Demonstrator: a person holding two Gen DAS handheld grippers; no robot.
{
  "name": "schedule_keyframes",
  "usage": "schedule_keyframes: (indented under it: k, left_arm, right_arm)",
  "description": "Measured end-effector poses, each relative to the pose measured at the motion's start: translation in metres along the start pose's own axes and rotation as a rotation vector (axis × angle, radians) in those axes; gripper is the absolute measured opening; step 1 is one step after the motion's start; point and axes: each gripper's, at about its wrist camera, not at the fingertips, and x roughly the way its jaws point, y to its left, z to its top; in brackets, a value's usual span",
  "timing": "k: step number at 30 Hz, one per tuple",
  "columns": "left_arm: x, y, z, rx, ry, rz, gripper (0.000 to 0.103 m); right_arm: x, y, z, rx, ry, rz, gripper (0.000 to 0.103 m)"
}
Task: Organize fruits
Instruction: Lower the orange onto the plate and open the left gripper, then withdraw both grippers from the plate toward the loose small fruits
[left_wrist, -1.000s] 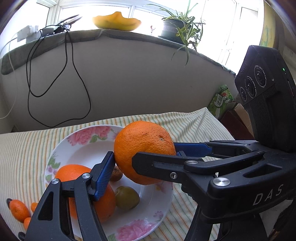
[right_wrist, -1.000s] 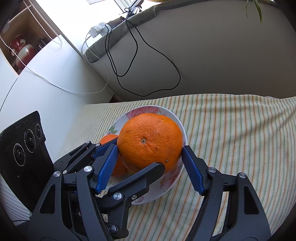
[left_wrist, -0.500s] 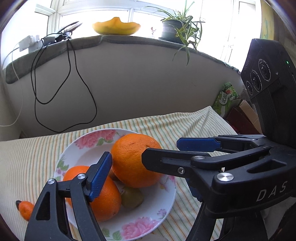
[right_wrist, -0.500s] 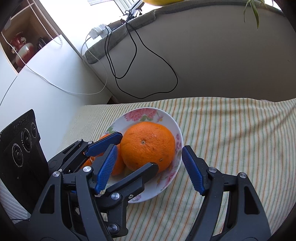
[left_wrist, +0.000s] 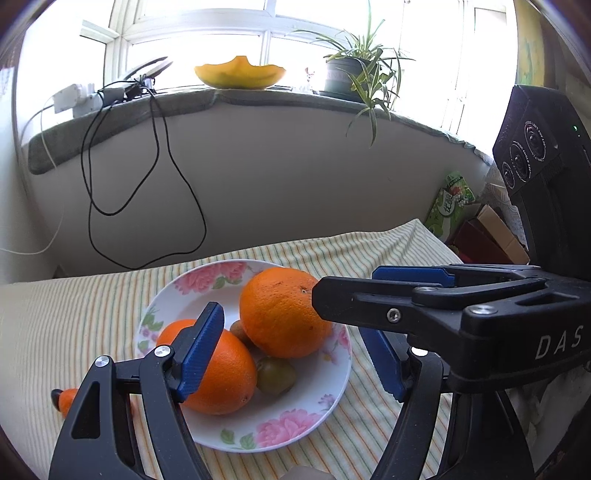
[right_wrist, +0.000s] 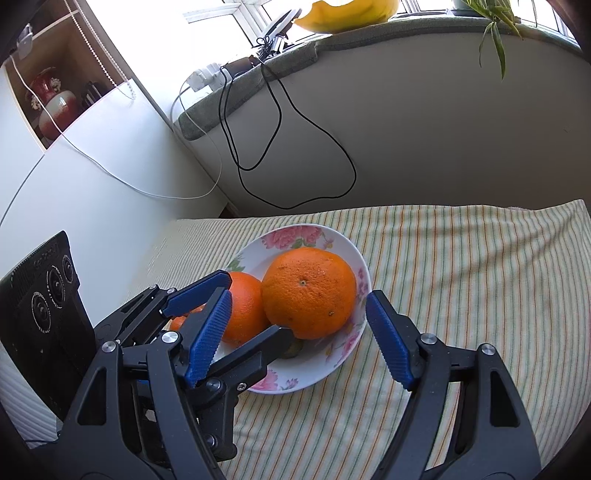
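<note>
Resting beyond the fingertips, two oranges (right_wrist: 309, 291) and two small green fruits (left_wrist: 276, 376) fill one plate (right_wrist: 347, 251); left gripper (left_wrist: 295, 354) gapes empty, right gripper (right_wrist: 295, 332) is opening, empty.

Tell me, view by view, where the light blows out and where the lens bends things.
Left wrist view: the window behind the sill is blown out to white, and the windowsill bows into an arch. Right wrist view: glare washes out the window at the top edge, the cabinet edge leans and curves, and dark vignette fills the corners; the oranges on the plate stay sharp.
</note>
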Motion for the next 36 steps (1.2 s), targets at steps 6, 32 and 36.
schedule_keyframes:
  k: [6,32,36]
  left_arm:
    - [-0.012,0.004,-0.002,0.003,-0.016,0.006,0.075]
    - [-0.079,0.062,-0.039,-0.071,-0.074,0.088,0.075]
    - [-0.090,0.081,-0.055,-0.089,-0.059,0.126,0.075]
  right_arm:
    - [-0.010,0.011,-0.003,-0.022,-0.027,-0.011,0.078]
    - [-0.019,0.081,-0.034,-0.162,-0.070,-0.008,0.078]
    - [-0.018,0.092,-0.041,-0.202,-0.074,-0.004,0.078]
